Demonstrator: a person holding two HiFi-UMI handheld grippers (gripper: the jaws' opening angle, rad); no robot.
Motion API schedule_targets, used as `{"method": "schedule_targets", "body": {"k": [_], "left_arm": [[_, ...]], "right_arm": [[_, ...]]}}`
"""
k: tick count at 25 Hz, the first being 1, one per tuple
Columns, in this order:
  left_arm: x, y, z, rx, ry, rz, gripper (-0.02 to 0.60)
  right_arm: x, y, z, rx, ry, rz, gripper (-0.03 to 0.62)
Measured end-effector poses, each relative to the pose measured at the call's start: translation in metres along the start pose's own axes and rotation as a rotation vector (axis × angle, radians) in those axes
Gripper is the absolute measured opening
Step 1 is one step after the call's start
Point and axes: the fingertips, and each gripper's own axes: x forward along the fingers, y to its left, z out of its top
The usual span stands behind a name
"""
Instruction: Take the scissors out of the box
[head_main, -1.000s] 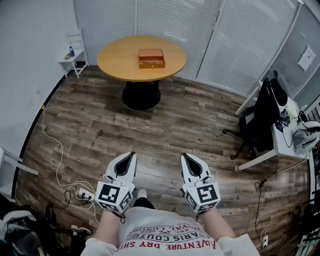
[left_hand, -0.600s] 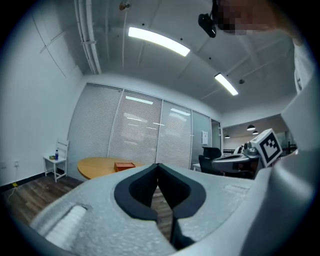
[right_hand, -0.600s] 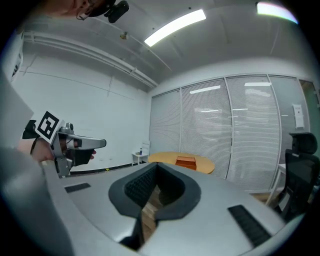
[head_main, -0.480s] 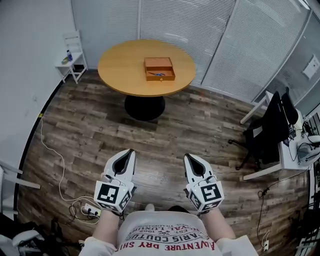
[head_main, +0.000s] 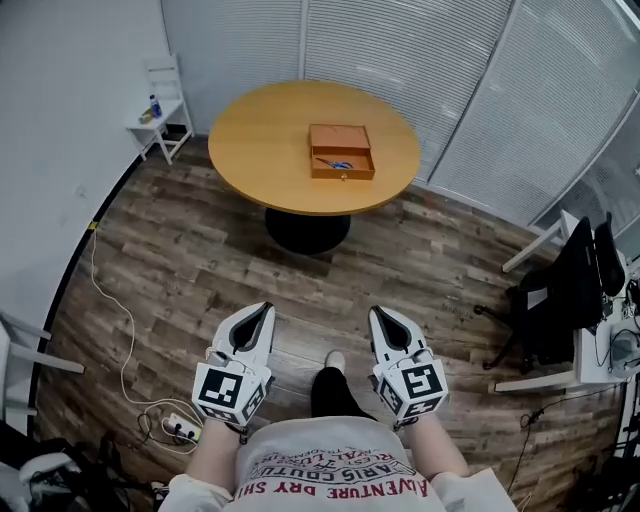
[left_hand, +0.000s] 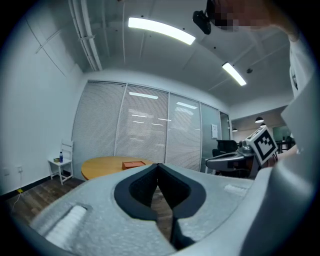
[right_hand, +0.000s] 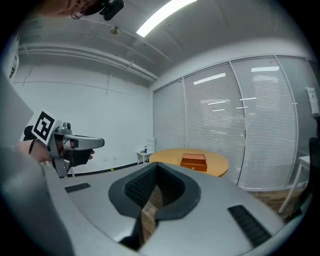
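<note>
An open orange wooden box (head_main: 341, 152) lies on a round wooden table (head_main: 258, 128) far ahead; blue-handled scissors (head_main: 336, 163) lie inside it. The box (right_hand: 193, 161) also shows in the right gripper view, and as a small box (left_hand: 133, 164) in the left gripper view. My left gripper (head_main: 267, 308) and right gripper (head_main: 375, 313) are held side by side at waist height, well short of the table, both pointing toward it. Both are shut with nothing between the jaws.
A dark pedestal (head_main: 307, 228) carries the table. A small white side table (head_main: 160, 125) with a bottle stands at the left wall. A white cable (head_main: 112, 316) and power strip (head_main: 180, 427) lie on the floor at left. A black office chair (head_main: 565, 306) and desk stand at right.
The person has walked forward: the table and box have come nearer and lower in the head view. Both grippers keep their shut pose in front of the body.
</note>
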Motion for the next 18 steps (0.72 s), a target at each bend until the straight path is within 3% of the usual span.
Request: {"method": "schedule_targets", "body": {"k": [10, 18], "left_arm": [[0.141, 0.046, 0.029, -0.033, 0.009, 0.131, 0.009], [0.243, 0.053, 0.036, -0.027, 0.005, 0.096, 0.009]], "right_arm": [[0.126, -0.101, 0.032, -0.017, 0.006, 0.137, 0.008], [0.192, -0.167, 0.04, 0.009, 0.018, 0.152, 0.008]]}}
